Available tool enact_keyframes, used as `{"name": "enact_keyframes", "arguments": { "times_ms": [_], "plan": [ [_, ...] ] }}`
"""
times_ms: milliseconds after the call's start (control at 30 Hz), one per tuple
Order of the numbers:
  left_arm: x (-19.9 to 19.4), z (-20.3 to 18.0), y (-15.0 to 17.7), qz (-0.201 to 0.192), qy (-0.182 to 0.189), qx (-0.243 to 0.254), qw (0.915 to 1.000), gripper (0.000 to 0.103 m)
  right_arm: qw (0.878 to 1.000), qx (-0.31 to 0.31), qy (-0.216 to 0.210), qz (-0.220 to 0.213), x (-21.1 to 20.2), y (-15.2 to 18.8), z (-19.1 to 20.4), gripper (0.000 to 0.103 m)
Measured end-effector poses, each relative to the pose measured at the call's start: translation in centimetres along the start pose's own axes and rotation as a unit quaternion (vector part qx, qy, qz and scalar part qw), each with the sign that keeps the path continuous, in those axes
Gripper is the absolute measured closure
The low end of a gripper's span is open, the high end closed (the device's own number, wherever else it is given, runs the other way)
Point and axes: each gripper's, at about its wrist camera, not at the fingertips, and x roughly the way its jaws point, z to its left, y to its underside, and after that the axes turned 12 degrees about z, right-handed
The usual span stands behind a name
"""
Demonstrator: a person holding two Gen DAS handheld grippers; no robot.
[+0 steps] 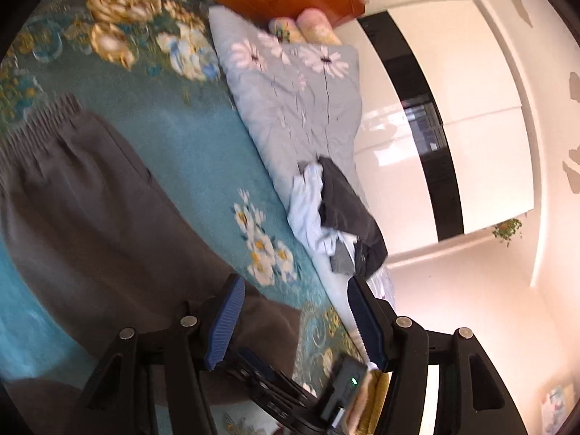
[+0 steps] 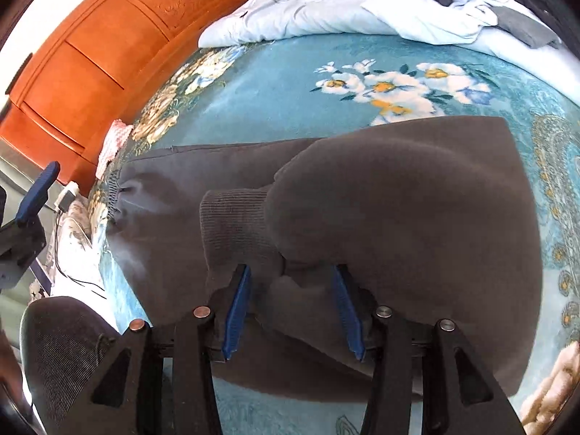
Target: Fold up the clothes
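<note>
Dark grey trousers (image 2: 398, 199) lie folded over on the teal flowered blanket (image 2: 282, 87). The ribbed cuff (image 2: 235, 214) rests on top near the gathered waistband (image 2: 116, 188). My right gripper (image 2: 291, 270) hovers over the folded leg with its jaws apart. A ridge of cloth sits between the blue pads (image 2: 237, 308), which do not press on it. In the left wrist view the trousers (image 1: 90, 199) and their waistband (image 1: 40, 123) lie at the left. My left gripper (image 1: 295, 282) stands open above the trouser edge, holding nothing.
A pile of unfolded clothes (image 1: 326, 210) (image 2: 453, 3) lies on a grey daisy quilt (image 1: 297, 101) at the bed's far side. A wooden headboard (image 2: 108, 47) borders the bed. A black mesh chair (image 2: 65, 344) stands beside it. White wardrobe doors (image 1: 471, 108) rise beyond.
</note>
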Motion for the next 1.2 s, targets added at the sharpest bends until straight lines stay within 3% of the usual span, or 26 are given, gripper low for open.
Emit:
{"name": "enact_keyframes", "arguments": {
  "times_ms": [33, 67, 133, 167, 233, 333, 400, 500, 567, 633, 667, 733, 833, 933, 1000, 1067, 1200],
  "plan": [
    [-1.9, 0.7, -1.0, -0.025, -0.021, -0.008, 0.9994, 0.028, 1.0, 0.01, 0.0, -0.011, -0.8, 0.8, -0.6, 0.054],
    [-3.3, 2.3, -2.0, -0.034, -0.066, -0.038, 0.9965, 0.026, 0.999, 0.023, 0.002, -0.022, -1.6, 1.7, -1.1, 0.054],
    [-4.8, 6.2, -3.2, -0.037, -0.159, -0.09, 0.9826, 0.026, 0.998, 0.049, -0.002, -0.039, -3.0, 3.4, -2.0, 0.054],
    [-5.2, 8.3, -3.5, -0.042, -0.185, -0.106, 0.976, 0.026, 0.997, 0.06, -0.006, -0.043, -3.6, 4.2, -2.4, 0.054],
    [-4.6, 12.4, -3.6, -0.034, -0.179, -0.126, 0.9751, 0.026, 0.996, 0.072, -0.008, -0.043, -4.5, 5.7, -2.8, 0.054],
    [-2.7, 16.8, -3.3, -0.015, -0.131, -0.152, 0.9795, 0.026, 0.997, 0.073, -0.004, -0.032, -5.1, 6.7, -3.0, 0.054],
    [-1.4, 18.4, -3.4, -0.006, -0.087, -0.16, 0.9832, 0.026, 0.997, 0.07, -0.001, -0.03, -5.4, 6.7, -2.9, 0.054],
    [0.0, 18.9, -4.4, 0.015, -0.064, -0.153, 0.986, 0.028, 0.997, 0.069, -0.008, -0.029, -5.6, 6.5, -2.9, 0.054],
    [0.7, 17.9, -5.3, 0.027, -0.086, -0.117, 0.989, 0.027, 0.997, 0.074, -0.014, -0.028, -5.4, 6.2, -2.6, 0.054],
    [1.3, 17.1, -6.2, 0.037, -0.135, -0.086, 0.9863, 0.03, 0.996, 0.079, -0.018, -0.026, -5.1, 6.0, -2.3, 0.054],
    [1.5, 17.1, -6.4, 0.042, -0.145, -0.088, 0.9847, 0.04, 0.996, 0.08, -0.019, -0.024, -5.0, 6.0, -2.1, 0.054],
    [1.9, 17.1, -6.9, 0.05, -0.158, -0.097, 0.9814, 0.045, 0.996, 0.079, -0.024, -0.023, -5.1, 6.0, -1.9, 0.054],
    [1.7, 15.3, -7.4, 0.063, -0.193, -0.063, 0.9771, 0.055, 0.997, 0.076, -0.018, -0.029, -5.6, 5.9, -1.6, 0.054],
    [0.7, 10.0, -7.6, 0.053, -0.221, 0.032, 0.9733, 0.065, 0.996, 0.085, -0.011, -0.035, -6.1, 6.1, -2.3, 0.054],
    [0.2, 5.0, -7.1, 0.04, -0.234, 0.106, 0.9655, 0.067, 0.995, 0.097, -0.007, -0.038, -6.4, 6.3, -3.1, 0.054],
    [0.2, -0.3, -6.1, 0.026, -0.232, 0.176, 0.9564, 0.067, 0.993, 0.112, -0.009, -0.041, -6.7, 6.6, -3.9, 0.054],
    [2.4, -9.9, -2.4, 0.028, -0.192, 0.287, 0.9382, 0.067, 0.99, 0.127, -0.013, -0.057, -7.6, 6.8, -4.8, 0.054]
  ]
}}
